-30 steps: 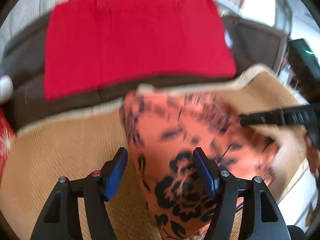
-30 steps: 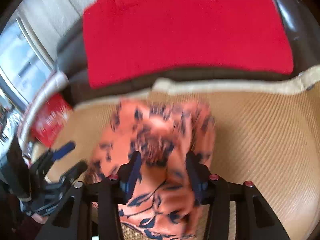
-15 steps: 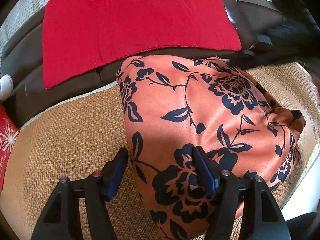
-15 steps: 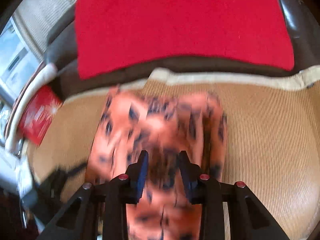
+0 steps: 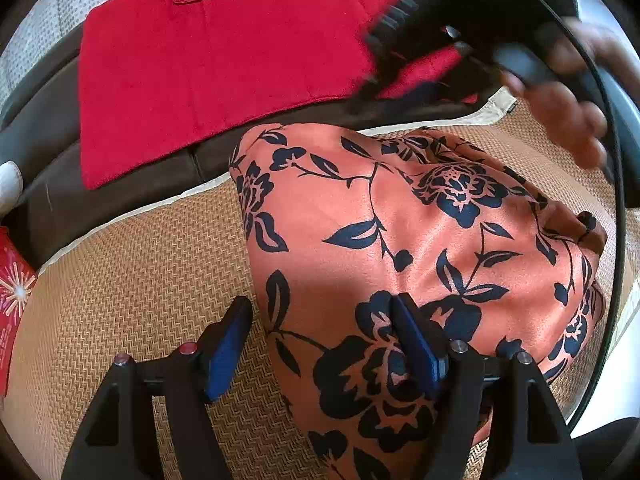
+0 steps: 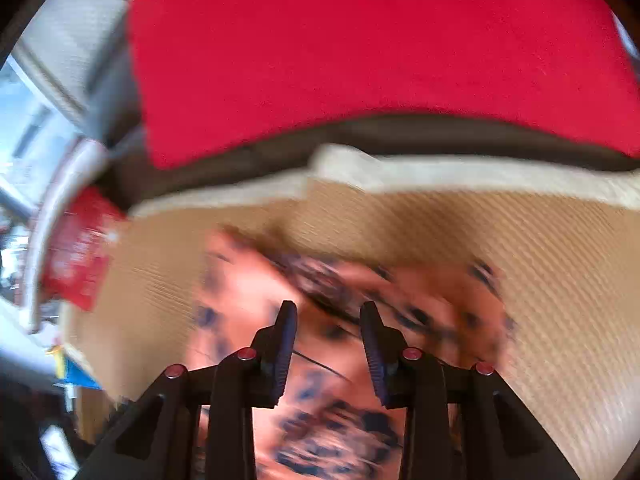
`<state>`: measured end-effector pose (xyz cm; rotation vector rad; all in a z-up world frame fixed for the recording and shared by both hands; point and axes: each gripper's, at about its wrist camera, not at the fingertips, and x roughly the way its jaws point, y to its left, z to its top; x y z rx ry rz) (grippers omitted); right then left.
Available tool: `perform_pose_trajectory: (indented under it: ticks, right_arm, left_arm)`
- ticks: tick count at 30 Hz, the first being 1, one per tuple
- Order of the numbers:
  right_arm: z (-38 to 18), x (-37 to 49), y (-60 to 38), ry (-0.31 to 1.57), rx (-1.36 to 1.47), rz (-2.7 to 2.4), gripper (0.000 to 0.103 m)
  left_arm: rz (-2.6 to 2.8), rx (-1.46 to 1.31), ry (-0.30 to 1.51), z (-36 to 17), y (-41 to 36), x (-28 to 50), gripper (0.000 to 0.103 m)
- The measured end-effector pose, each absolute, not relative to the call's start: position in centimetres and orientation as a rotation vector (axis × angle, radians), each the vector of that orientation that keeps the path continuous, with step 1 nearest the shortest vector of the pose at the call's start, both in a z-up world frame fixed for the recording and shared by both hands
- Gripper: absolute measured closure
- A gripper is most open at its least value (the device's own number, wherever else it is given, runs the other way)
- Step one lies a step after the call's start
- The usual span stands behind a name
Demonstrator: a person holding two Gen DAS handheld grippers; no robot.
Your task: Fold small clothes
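Note:
An orange garment with a dark blue flower print [image 5: 400, 240] lies bunched on a woven tan mat [image 5: 140, 280]. My left gripper [image 5: 320, 320] is open, low over the garment's near left edge, with one finger on the mat side and one over the cloth. My right gripper shows in the left wrist view [image 5: 460, 60], blurred, above the garment's far edge. In the right wrist view the right gripper [image 6: 328, 324] is open over the blurred garment [image 6: 340, 320]; nothing is between its fingers.
A red cloth [image 5: 220, 60] lies on the dark brown sofa back [image 5: 60, 200] beyond the mat; it also shows in the right wrist view [image 6: 360, 40]. A red printed packet [image 5: 12, 292] lies at the mat's left edge. A black cable [image 5: 616, 200] runs down the right.
The garment has been spread out flatter on the mat. My right gripper has opened wider and pulled up and back toward the red cloth. My left gripper stays in place.

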<state>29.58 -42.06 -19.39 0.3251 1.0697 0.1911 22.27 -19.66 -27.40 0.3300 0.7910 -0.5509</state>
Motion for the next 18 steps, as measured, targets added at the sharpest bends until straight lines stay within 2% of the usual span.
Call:
perform_pose_trajectory:
  ticks: [3,7,8,12,18]
  right_arm:
    - [-19.8,32.1,-39.4,1.062,0.321,0.267,0.066]
    - [-26.2,35.1,-36.5,1.203,0.295,0.253,0.064]
    - [-26.4,34.8,-36.7,1.173,0.325,0.254,0.064]
    - [-24.5,32.6,-37.7,1.152,0.389,0.231,0.064]
    - [-19.7,24.0,-40.1,1.006,0.386,0.186,0.064]
  left_arm:
    - [-0.55,0.328,0.79,-27.7,-19.6,22.3,0.025]
    - [-0.537,0.322,0.792,-27.7,-19.4,22.6,0.025]
    - [-0.541,0.315,0.799,-27.7,-19.4,22.7,0.025]
    - [-0.539,0.304,0.799,-27.4,-19.2,22.6,0.025]
    - [-0.523,0.283,0.783,-26.8,-18.5,22.4,0.025]
